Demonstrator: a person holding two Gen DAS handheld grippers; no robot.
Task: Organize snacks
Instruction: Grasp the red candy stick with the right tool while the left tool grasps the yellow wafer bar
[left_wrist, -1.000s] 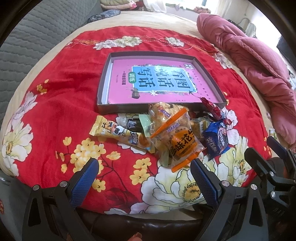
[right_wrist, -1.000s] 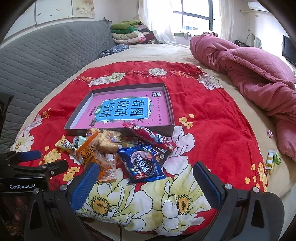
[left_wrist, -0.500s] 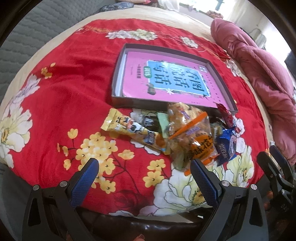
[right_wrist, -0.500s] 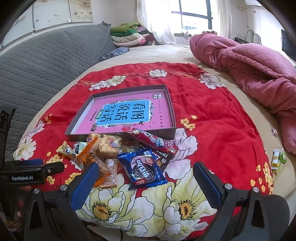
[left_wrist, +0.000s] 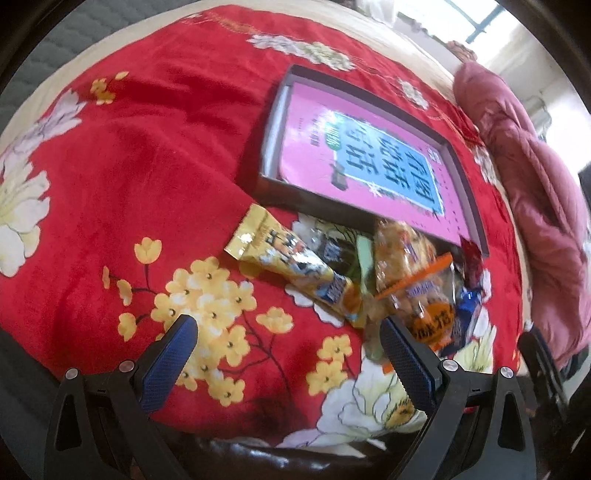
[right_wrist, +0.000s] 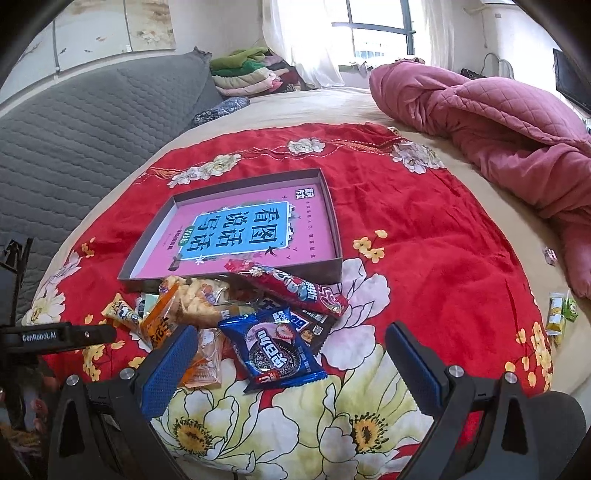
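A pile of snack packets lies on a red flowered cloth in front of a shallow dark box with a pink book inside. A blue Oreo packet, a red bar, a clear bag of puffs and a yellow bar show in the right wrist view. My right gripper is open and empty, just short of the Oreo packet. My left gripper is open and empty, near the yellow bar and an orange-striped bag. The box lies beyond.
A pink quilt is heaped at the right of the bed. A grey padded headboard runs along the left. Small green and yellow packets lie off the cloth at the right edge. Folded clothes are stacked at the back.
My left gripper has moved forward and turned left, so the yellow bar now sits nearer its fingers. My right gripper has edged closer to the Oreo packet. Both stay open.
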